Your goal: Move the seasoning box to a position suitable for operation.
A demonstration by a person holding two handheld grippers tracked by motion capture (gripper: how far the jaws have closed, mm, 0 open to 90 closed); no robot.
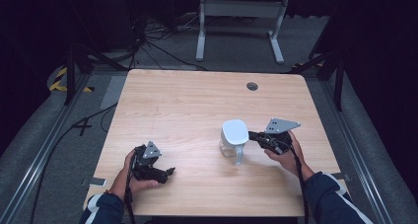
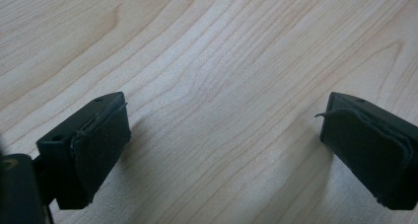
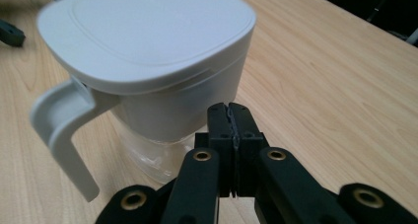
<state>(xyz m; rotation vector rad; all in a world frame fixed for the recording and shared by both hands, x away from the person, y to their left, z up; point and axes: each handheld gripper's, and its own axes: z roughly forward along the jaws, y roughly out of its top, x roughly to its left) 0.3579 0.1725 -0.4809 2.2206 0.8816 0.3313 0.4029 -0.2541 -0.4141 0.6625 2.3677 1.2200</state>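
Resting beside white jug [image 3: 148, 51], right gripper [image 3: 230, 116] closed, left gripper [image 2: 224, 135] spread

My table [image 1: 187, 100] is pale wood with a smooth matt grain. The jug [image 3: 148, 61] has a matt white plastic lid and handle over a clear glossy base. My left gripper [image 2: 224, 155] carries rough, frayed black pads [image 2: 101, 145].

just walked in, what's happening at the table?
A person holds a gripper in each hand at a wooden table. The right gripper, jaws closed on nothing, sits just beside a white-lidded jug with a clear base and white handle. The left gripper rests open over bare wood, away from the jug.
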